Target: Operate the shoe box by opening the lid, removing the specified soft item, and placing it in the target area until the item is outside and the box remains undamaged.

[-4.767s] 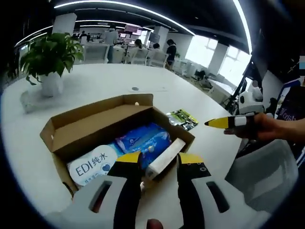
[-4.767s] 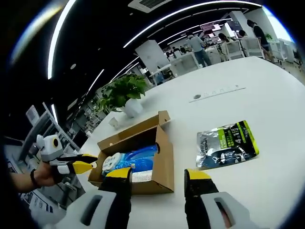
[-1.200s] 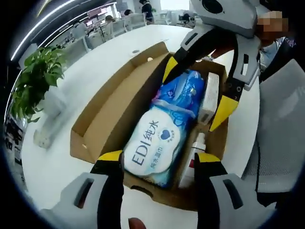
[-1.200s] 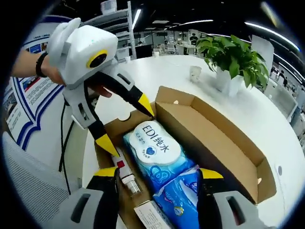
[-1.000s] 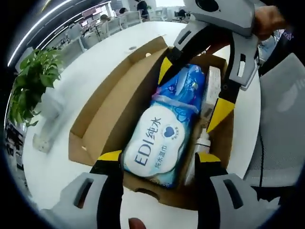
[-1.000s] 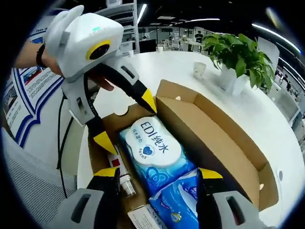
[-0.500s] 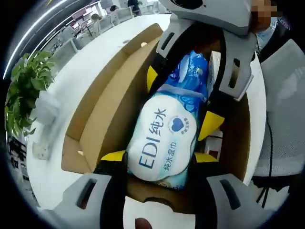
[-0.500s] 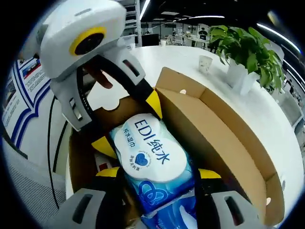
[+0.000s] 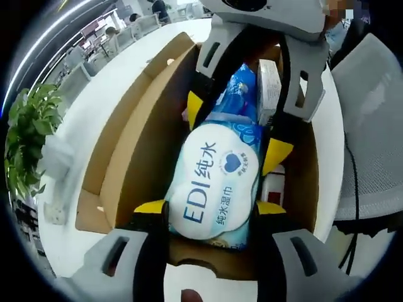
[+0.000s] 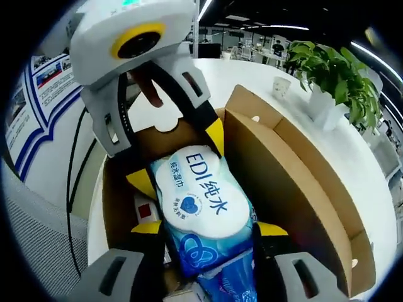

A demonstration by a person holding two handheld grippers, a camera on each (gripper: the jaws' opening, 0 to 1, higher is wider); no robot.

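- Both tongs are set inside the open shoe box [image 9: 126,151], spread on either side of the wipes pack [image 9: 215,185]; whether the yellow tips actually press it cannot be told.
- In the left gripper view, the left gripper [image 9: 213,211] is seen at lower centre, its jaws flanking the near end of the pack, while the right gripper [image 9: 236,135] enters from the top and flanks the far end.
- At the left of that view, the raised cardboard lid is seen running along the pack; little room is left between them.
- A white carton [image 9: 269,88] is wedged at upper right, against the box wall.
- In the right gripper view, the right gripper [image 10: 204,231] is seen at the bottom, the left gripper [image 10: 179,157] above, the pack [image 10: 198,201] between.
- A potted plant [image 10: 330,75] stands on the white table [image 10: 378,182] at upper right.
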